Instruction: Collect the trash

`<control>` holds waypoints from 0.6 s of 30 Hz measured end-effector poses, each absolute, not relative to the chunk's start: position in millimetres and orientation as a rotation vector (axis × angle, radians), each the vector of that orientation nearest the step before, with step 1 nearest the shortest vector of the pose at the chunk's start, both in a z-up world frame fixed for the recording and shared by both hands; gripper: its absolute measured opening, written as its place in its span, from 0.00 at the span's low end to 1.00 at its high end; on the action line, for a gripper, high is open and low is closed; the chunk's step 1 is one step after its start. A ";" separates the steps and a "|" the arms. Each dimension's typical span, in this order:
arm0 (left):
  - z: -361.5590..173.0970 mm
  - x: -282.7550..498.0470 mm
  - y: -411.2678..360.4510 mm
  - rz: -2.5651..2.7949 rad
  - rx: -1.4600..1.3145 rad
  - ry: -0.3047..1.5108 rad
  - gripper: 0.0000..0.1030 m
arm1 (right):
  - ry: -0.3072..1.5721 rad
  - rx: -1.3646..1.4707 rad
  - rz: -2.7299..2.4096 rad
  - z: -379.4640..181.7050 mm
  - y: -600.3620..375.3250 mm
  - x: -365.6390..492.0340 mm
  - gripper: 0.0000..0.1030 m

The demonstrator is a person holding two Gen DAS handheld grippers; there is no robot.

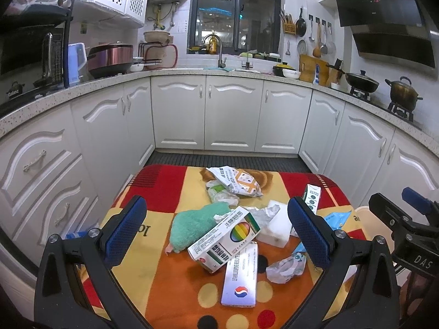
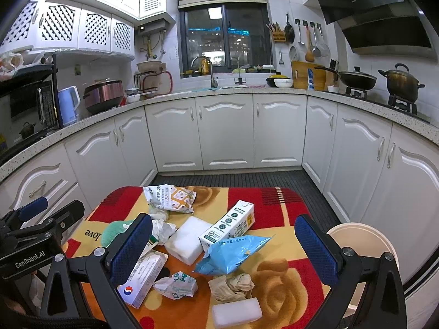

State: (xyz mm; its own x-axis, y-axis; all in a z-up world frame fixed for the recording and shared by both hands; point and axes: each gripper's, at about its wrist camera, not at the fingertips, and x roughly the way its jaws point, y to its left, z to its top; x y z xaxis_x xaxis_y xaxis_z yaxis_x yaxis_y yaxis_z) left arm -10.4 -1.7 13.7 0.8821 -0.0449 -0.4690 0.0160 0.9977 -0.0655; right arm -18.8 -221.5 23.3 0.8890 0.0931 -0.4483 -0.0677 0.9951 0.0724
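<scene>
Trash lies scattered on a small table under a red, yellow and orange cloth (image 1: 164, 186) (image 2: 290, 282). My left gripper (image 1: 216, 227) hovers open above a rainbow-printed medicine box (image 1: 223, 240), a white pharmaceutical box (image 1: 240, 279) and a green cloth (image 1: 193, 223). My right gripper (image 2: 223, 246) is open over a torn blue wrapper (image 2: 230, 252), a milk carton (image 2: 229, 226), a white foam block (image 2: 188, 240), a crumpled brown paper (image 2: 231, 286) and a crumpled printed wrapper (image 2: 177, 285). A snack bag (image 1: 241, 182) (image 2: 171, 198) lies at the far edge. Nothing is held.
A round cream bin (image 2: 362, 235) stands right of the table, below its edge. A second white block (image 2: 237, 312) lies at the near edge. White kitchen cabinets (image 1: 230, 112) and countertops with pots surround a dark floor mat (image 2: 241, 178).
</scene>
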 end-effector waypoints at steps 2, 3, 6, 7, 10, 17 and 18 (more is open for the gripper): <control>13.7 -10.4 -1.5 -0.033 -0.061 0.490 0.99 | 0.469 0.054 0.083 23.5 -220.8 -18.7 1.00; 13.8 -10.3 -1.4 -0.034 -0.062 0.490 0.99 | 0.471 0.053 0.082 23.1 -221.1 -18.6 1.00; 12.9 -10.3 -1.8 -0.035 -0.064 0.489 0.99 | 0.476 0.054 0.081 22.0 -220.9 -18.0 1.00; 12.9 -10.2 -1.9 -0.035 -0.065 0.489 0.99 | 0.477 0.055 0.081 22.1 -221.0 -17.8 1.00; 12.4 -10.5 -1.8 -0.033 -0.063 0.489 0.99 | 0.477 0.054 0.080 21.8 -220.8 -17.8 1.00; 9.9 -11.1 -3.2 -0.024 -0.065 0.491 0.99 | 0.491 0.053 0.077 19.8 -219.7 -15.8 1.00; 10.0 -11.2 -2.8 -0.025 -0.065 0.492 0.99 | 0.493 0.054 0.077 19.0 -219.8 -15.7 1.00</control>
